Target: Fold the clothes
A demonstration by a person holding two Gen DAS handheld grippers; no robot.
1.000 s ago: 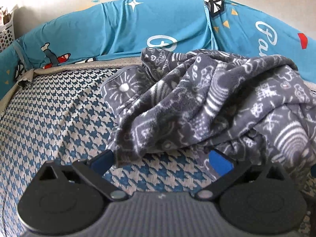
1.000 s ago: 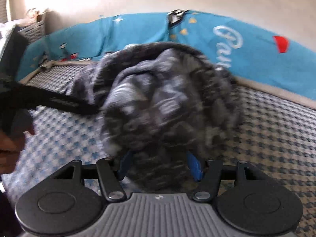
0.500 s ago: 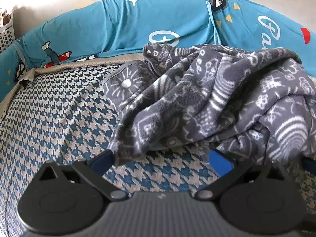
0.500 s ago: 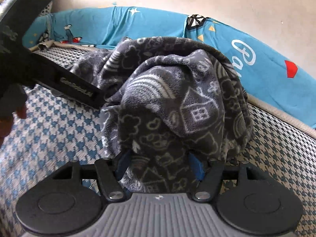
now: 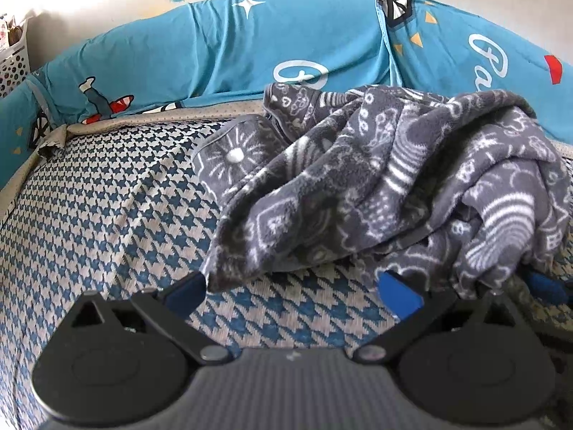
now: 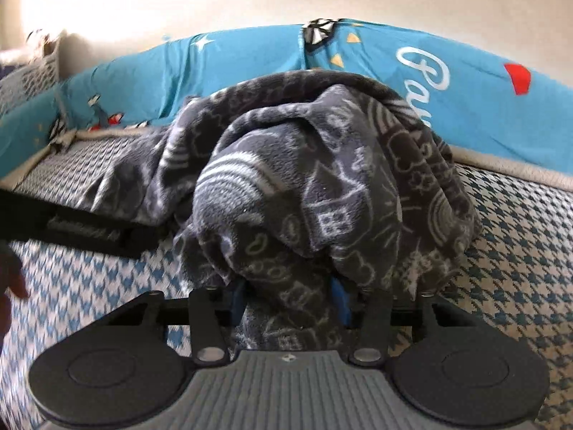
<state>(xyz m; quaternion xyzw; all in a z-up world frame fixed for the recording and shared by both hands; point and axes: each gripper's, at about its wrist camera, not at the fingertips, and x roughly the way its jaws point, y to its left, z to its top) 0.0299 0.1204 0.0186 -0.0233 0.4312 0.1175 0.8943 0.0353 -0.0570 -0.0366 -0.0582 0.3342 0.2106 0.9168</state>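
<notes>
A grey fleece garment (image 5: 386, 186), printed with white houses, rainbows and clouds, is being shown crumpled in a heap across the centre and right of the left wrist frame, lying on a blue-and-cream houndstooth cover (image 5: 107, 215). In the right wrist frame the same garment (image 6: 322, 186) is being bunched into a mound filling the middle of the picture. The right gripper (image 6: 288, 302) is being closed at the lower centre of its frame, a thick fold of the fleece being gathered between its blue pads (image 6: 338, 299); the cloth is being clasped there, both pads being pressed against it. The left gripper (image 5: 292, 292) is being held spread wide at the bottom of its frame, nothing being gripped: a lower corner of the garment is being touched just beside its left blue pad (image 5: 186, 290), and bare houndstooth is being seen between the fingers. A turquoise cushion cover (image 5: 250, 50) with white stars, script lettering and a red shape is being shown along the top of both frames, behind the garment. A white perforated basket (image 5: 14, 61) is being shown at the upper left edge. A dark blurred bar (image 6: 82, 229) is being seen at the left of the right wrist frame; what it is cannot be told.
</notes>
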